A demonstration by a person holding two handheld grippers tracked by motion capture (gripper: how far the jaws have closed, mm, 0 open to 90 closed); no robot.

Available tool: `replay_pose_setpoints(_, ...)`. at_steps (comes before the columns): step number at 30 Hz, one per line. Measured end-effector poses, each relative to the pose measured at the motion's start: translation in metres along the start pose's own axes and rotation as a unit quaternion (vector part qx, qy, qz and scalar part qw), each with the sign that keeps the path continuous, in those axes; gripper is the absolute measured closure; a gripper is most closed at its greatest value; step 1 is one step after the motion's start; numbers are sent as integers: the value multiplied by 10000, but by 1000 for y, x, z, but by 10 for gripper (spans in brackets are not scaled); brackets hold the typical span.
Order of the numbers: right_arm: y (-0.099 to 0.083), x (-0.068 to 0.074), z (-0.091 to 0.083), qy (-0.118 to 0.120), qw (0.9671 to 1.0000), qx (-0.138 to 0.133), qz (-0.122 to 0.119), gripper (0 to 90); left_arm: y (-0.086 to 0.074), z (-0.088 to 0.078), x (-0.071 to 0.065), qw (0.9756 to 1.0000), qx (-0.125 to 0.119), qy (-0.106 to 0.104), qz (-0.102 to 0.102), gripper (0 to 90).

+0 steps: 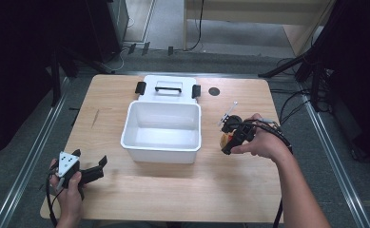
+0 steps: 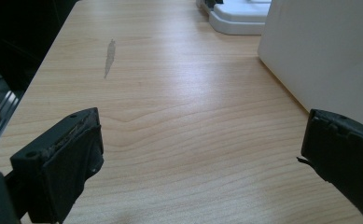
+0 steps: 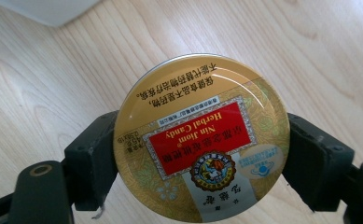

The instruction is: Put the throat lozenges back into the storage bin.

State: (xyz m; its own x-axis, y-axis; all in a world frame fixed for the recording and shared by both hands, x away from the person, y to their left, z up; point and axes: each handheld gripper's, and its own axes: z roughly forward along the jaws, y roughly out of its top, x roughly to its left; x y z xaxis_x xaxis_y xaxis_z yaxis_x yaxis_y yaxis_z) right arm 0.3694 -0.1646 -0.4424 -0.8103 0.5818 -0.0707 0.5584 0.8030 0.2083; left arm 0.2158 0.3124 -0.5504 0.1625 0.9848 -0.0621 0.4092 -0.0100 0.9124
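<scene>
Gold and red, the candy tin (image 3: pixel 201 140) sits pinched between the jaws of my right gripper (image 3: pixel 200 161), one black jaw pressed to each side of its round rim. In the right gripper view its lid faces the camera, the red label reading "Nin Jiom Herbal Candy" upside down, with pale wood grain behind it. From the high view the tin (image 1: pixel 225 139) shows as a small yellow-orange spot under my right gripper (image 1: pixel 230 137), right of the tub (image 1: pixel 162 152) and apart from it; I cannot tell whether it rests on the bench (image 1: pixel 182 194) or hangs just above it. My right hand (image 1: pixel 261 142) wraps the gripper from the right side.

My left gripper (image 1: pixel 94 166) is near the bench's front left corner, held in my left hand (image 1: pixel 68 187), with the grey three-cornered plate on top. Its jaws are spread wide with nothing between them; in the left gripper view they (image 2: pixel 193 158) frame bare wood (image 2: pixel 179 121), with the tub wall (image 2: pixel 324 56) close on the right.

The white tub stands open near the middle of the bench. Its lid (image 1: pixel 168 89), white with a handle and two black clips, lies flat just behind it, touching or nearly touching the far rim. A small dark round mark (image 1: pixel 214 91) is on the bench to the right of the lid.
</scene>
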Motion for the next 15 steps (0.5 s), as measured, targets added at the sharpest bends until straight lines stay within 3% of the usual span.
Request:
replay_pose_setpoints(8,13,-1,-10,-17,9996,-94,-272,204,0,0,0,10000,0,0,-10,0)
replay_pose_setpoints(15,23,-3,-20,-33,9993,-114,-354,204,0,0,0,10000,7,-14,-22,0)
